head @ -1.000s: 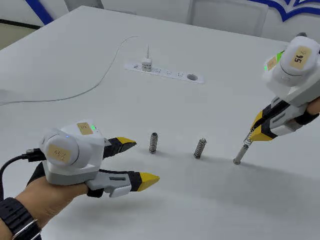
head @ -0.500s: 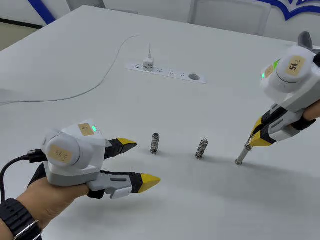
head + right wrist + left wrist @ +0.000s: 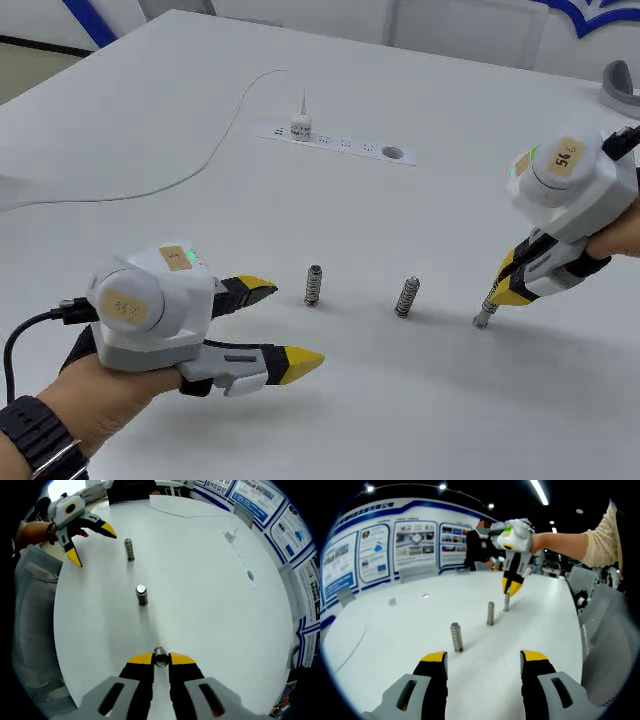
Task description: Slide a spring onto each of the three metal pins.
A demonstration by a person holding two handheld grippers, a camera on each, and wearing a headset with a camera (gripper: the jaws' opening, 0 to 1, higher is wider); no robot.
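Two yellow-tipped fingers (image 3: 298, 358) of my left gripper (image 3: 295, 322) gape wide and empty above the white bench (image 3: 200, 180). Just beyond, two coiled steel springs (image 3: 314, 284) sit on upright metal pins (image 3: 141, 588). Farther right, my right gripper (image 3: 503, 292) is clamped on a third spring (image 3: 489, 302), threaded over the last pin (image 3: 481, 321).

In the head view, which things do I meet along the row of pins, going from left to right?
left gripper → pin with a spring → second pin with a spring → third pin → right gripper, shut on the third spring
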